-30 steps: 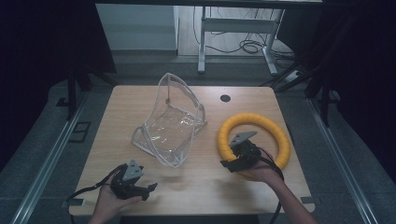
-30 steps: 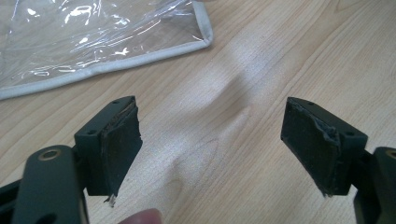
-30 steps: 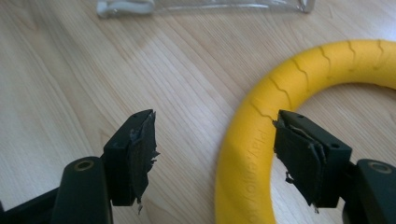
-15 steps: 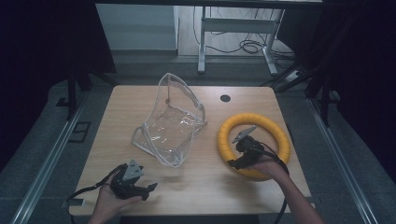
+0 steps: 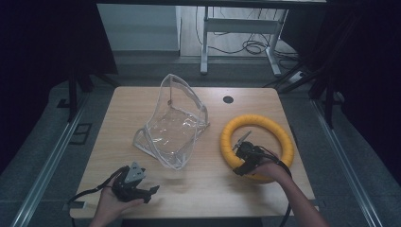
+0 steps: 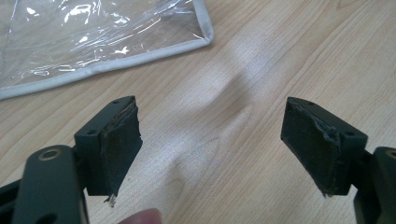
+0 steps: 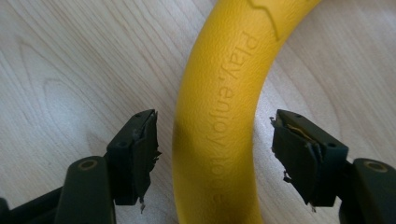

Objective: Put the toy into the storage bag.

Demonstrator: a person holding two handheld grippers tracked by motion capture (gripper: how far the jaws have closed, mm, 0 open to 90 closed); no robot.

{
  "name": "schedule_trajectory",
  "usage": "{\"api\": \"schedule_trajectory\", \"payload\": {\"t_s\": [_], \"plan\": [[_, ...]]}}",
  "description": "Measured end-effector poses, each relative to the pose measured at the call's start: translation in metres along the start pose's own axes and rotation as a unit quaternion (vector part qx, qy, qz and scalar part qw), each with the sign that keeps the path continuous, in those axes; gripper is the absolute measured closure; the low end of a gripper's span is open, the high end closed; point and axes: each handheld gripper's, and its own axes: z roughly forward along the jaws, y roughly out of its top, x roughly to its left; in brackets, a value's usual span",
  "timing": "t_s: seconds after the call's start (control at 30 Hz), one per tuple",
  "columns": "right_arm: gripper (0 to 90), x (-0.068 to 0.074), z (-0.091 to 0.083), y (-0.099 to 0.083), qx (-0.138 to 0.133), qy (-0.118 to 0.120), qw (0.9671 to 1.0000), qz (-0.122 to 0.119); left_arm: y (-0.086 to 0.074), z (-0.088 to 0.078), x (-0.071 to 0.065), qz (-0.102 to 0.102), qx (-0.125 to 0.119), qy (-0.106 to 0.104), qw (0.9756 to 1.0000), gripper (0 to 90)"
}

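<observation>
Where it hovered before, right gripper (image 7: 212,154) now apparently straddles yellow ring (image 7: 224,116).

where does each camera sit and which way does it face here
High view: above the person's side, looking forward and down on the wooden table; forearms, left gripper, right gripper.
Left gripper view: rides the left gripper, facing bare wood between open jaws; clear plastic pouch beyond.
Right gripper view: rides the right gripper, open jaws astride the yellow foam ring.
Shared: ring and pouch in the high view too.
</observation>
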Motion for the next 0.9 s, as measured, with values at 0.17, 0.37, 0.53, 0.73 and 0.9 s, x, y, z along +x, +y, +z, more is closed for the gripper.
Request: {"api": "schedule_trajectory", "payload": {"t_s": [0.17, 0.37, 0.53, 0.73, 0.9], "plan": [[33.5, 0.000, 0.008, 0.001, 0.017, 0.002, 0.9999, 0.001, 0.000, 0.000, 0.000, 0.000, -0.001, 0.001, 1.0000, 19.9], [37.3, -0.002, 0.014, 0.001, 0.029, 0.001, 0.9996, 0.000, 0.000, 0.000, 0.000, -0.001, 0.000, 0.000, 1.0000, 19.9], [39.8, -0.003, 0.015, 0.002, 0.030, 0.008, 0.9995, 0.002, 0.000, 0.000, 0.000, -0.001, 0.000, 0.000, 1.0000, 19.9], [49.2, -0.002, 0.014, 0.004, 0.033, 0.013, 0.9994, -0.006, 0.000, 0.001, 0.000, -0.001, 0.001, -0.001, 1.0000, 19.9], [50.0, -0.004, 0.013, 0.005, 0.036, 0.021, 0.9991, -0.001, 0.000, 0.001, 0.000, 0.000, 0.001, 0.000, 1.0000, 19.9]]}}
